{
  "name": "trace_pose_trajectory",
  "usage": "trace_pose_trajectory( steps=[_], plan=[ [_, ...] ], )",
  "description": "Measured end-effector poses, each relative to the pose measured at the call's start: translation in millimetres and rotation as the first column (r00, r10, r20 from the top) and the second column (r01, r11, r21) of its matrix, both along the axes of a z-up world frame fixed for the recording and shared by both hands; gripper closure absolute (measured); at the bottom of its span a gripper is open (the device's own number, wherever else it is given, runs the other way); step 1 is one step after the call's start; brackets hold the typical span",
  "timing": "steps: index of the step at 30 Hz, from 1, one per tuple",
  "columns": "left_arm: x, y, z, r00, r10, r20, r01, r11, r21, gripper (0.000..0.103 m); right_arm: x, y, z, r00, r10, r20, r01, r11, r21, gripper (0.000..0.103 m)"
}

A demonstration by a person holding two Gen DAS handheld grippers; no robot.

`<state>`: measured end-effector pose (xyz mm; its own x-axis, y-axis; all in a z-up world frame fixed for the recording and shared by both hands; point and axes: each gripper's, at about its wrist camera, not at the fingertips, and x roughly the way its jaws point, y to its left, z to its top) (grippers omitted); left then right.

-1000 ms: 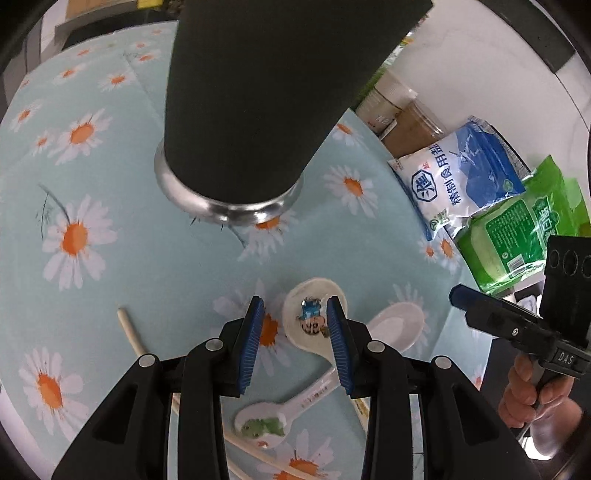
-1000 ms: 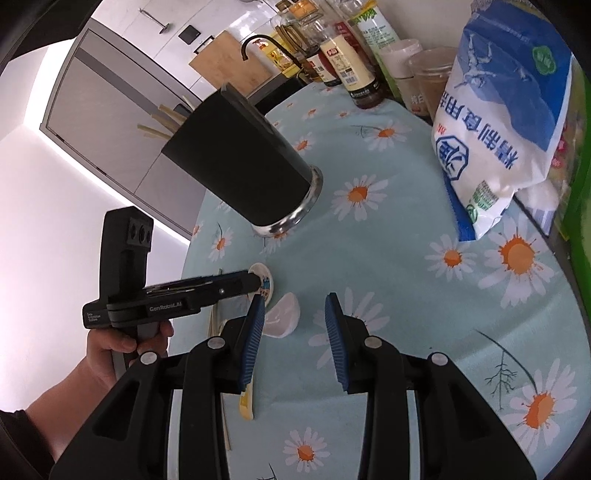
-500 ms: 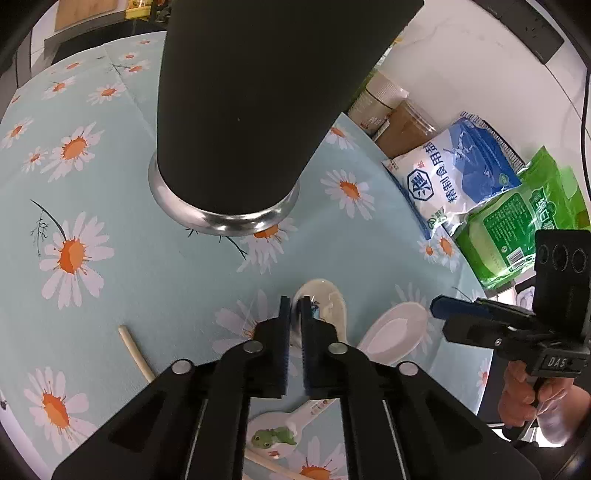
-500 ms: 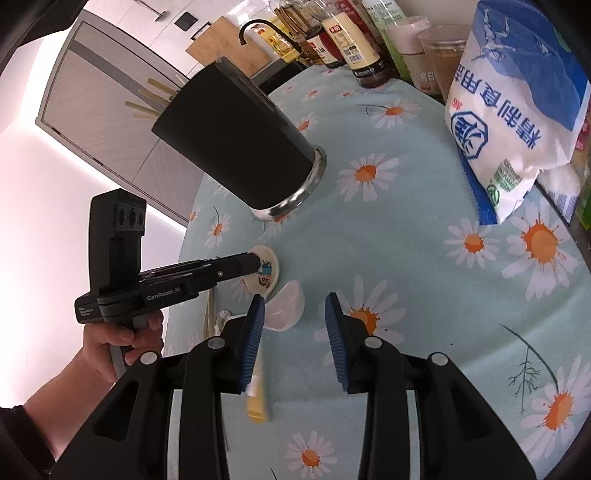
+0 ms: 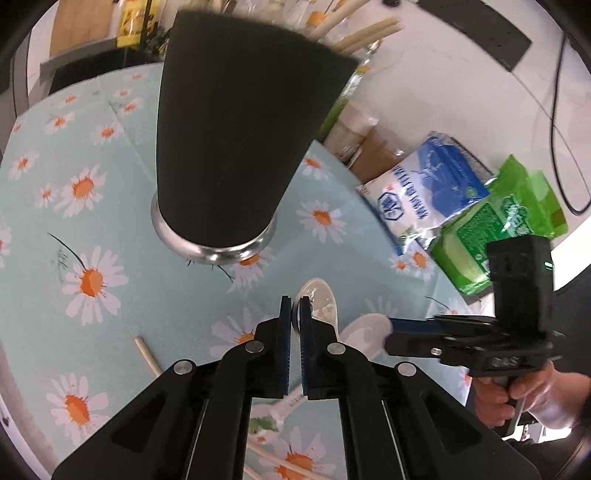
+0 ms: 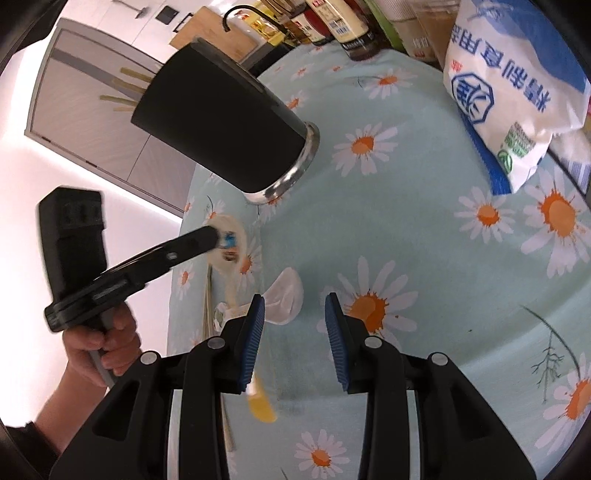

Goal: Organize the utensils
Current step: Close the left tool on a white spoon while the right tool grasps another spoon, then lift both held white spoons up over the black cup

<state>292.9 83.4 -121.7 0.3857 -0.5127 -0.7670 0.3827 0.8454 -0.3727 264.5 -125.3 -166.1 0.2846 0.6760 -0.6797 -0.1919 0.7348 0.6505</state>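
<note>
My left gripper (image 5: 294,317) is shut on the rim of a white ceramic spoon with a blue picture (image 5: 319,304). In the right wrist view the left gripper (image 6: 218,239) holds that spoon (image 6: 232,245) bowl-end up, its handle slanting down toward the cloth. The black utensil holder (image 5: 236,147) stands just beyond it, with chopsticks (image 6: 125,96) sticking out of it. My right gripper (image 6: 293,314) is open, low over the cloth. A plain white spoon (image 6: 284,295) lies just ahead of its left finger, apart from the pads. The right gripper (image 5: 389,326) reaches that spoon (image 5: 364,334) from the right.
A spoon with a green picture (image 5: 266,421) and loose chopsticks (image 5: 147,356) lie on the daisy tablecloth (image 5: 92,229) near me. A yellow-ended utensil (image 6: 260,406) lies under the right gripper. A salt bag (image 6: 509,92), a green bag (image 5: 495,229) and bottles (image 6: 343,26) line the far edge.
My left gripper closed on the pictured spoon's rim and rose, lifting its bowl end. My right gripper sank a little toward the plain white spoon, jaws unchanged.
</note>
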Motion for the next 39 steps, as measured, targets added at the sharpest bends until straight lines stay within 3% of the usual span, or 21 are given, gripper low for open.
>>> trace_pose_trajectory(
  steps=[6, 11, 22, 25, 32, 39],
  plan=[
    [-20, 7, 33, 0.997, 0.004, 0.073, -0.003, 1.000, -0.014, 0.100, -1, 3, -8, 0.998, -0.036, -0.053, 0.038, 0.998, 0.051, 0.069],
    [-33, 10, 48, 0.995, 0.010, 0.103, -0.007, 1.000, -0.024, 0.100, -3, 9, -18, 0.995, -0.061, -0.084, 0.063, 0.998, 0.019, 0.090],
    [-46, 34, 49, 0.992, 0.062, 0.106, -0.058, 0.998, -0.038, 0.100, 4, 3, -12, 0.991, -0.117, -0.071, 0.118, 0.993, 0.009, 0.095],
    [-47, 37, 51, 0.991, 0.069, 0.114, -0.064, 0.997, -0.043, 0.100, 7, -4, -2, 0.992, -0.119, -0.036, 0.119, 0.993, 0.001, 0.096],
    [-48, 41, 63, 0.984, 0.092, 0.155, -0.086, 0.995, -0.045, 0.100, 11, -2, 38, 0.993, -0.038, 0.115, 0.053, 0.991, -0.124, 0.097],
    [-52, 42, 84, 0.963, 0.122, 0.241, -0.128, 0.992, 0.011, 0.100, 9, 12, 82, 0.957, 0.118, 0.266, -0.033, 0.952, -0.306, 0.097]
  ],
)
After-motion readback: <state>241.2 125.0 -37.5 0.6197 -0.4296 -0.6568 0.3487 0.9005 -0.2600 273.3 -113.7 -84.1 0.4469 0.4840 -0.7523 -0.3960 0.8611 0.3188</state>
